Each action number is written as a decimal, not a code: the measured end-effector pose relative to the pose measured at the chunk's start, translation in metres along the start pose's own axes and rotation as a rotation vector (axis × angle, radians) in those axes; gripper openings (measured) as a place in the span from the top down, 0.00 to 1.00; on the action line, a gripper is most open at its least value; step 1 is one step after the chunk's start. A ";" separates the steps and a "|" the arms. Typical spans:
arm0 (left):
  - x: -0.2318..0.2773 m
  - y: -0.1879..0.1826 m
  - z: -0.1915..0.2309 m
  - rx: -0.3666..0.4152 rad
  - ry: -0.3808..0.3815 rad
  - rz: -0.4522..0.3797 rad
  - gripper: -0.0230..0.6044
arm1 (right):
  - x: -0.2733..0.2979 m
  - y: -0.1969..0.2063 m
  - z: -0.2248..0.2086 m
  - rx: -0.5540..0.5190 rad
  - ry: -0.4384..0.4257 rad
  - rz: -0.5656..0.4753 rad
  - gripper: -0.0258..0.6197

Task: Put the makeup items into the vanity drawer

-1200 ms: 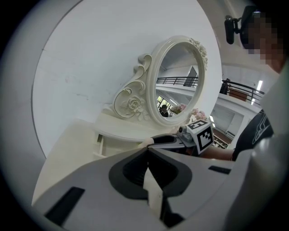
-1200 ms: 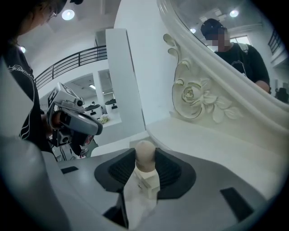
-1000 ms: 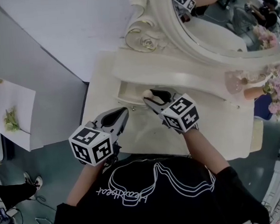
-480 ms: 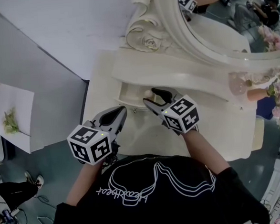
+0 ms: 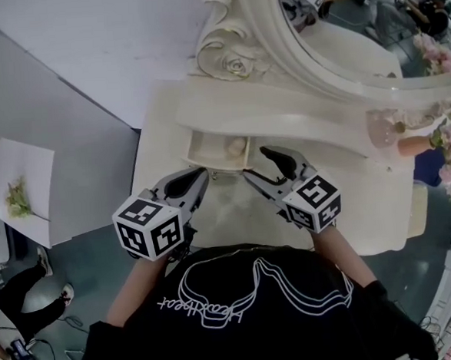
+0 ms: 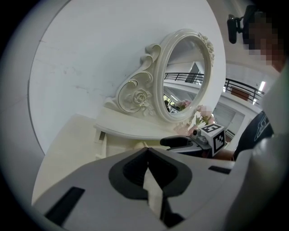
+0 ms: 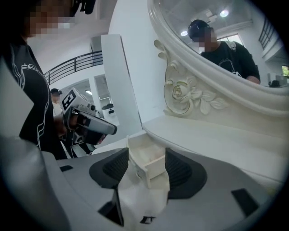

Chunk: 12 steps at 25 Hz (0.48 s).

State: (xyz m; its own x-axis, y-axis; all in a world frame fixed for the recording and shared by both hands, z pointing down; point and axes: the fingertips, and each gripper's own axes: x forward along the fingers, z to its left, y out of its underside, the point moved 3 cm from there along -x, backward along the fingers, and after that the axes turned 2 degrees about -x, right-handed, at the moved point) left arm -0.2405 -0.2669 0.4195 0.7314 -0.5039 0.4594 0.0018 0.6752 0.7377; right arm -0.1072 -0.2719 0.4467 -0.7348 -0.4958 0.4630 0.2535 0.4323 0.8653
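Right gripper [image 5: 255,163]: fingers [image 7: 185,173] released, dark pads wide apart, and they have just been opening. Nothing sits between them; only the small cream open vanity drawer [image 7: 156,166] shows through the gap, just beyond the tips. Left gripper [image 5: 200,174]: fingers [image 6: 131,173] clenched, pads meeting edge to edge, nothing gripped. Its tips are near the drawer's front left corner, apart from it.

The drawer is pulled out from under the raised curved shelf [image 5: 283,116] of the cream carved vanity table [image 5: 155,142]. Inside the drawer lies one small rounded beige makeup item [image 5: 236,146], toward the right end. It is probably a sponge or puff, too small to be sure. The right gripper's tips hang beside the drawer's right corner, clear of the item.

The oval mirror in an ornate rose-carved frame [image 5: 340,52] stands behind the shelf. A pink flower bunch [image 5: 450,148] is at the table's right end. A white sheet with a green sprig [image 5: 17,194] lies off to the left, well apart from the vanity table. The person's black printed t-shirt [image 5: 242,313] fills the bottom of the head view.
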 end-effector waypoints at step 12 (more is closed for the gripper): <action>0.024 0.006 -0.066 0.028 0.039 0.022 0.96 | -0.087 0.041 -0.011 0.027 0.022 0.009 0.56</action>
State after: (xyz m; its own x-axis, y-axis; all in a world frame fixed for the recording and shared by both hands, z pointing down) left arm -0.1782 -0.2397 0.4022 0.7568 -0.4676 0.4567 -0.0330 0.6705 0.7412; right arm -0.0262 -0.2195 0.4440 -0.7184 -0.5083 0.4750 0.2427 0.4568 0.8558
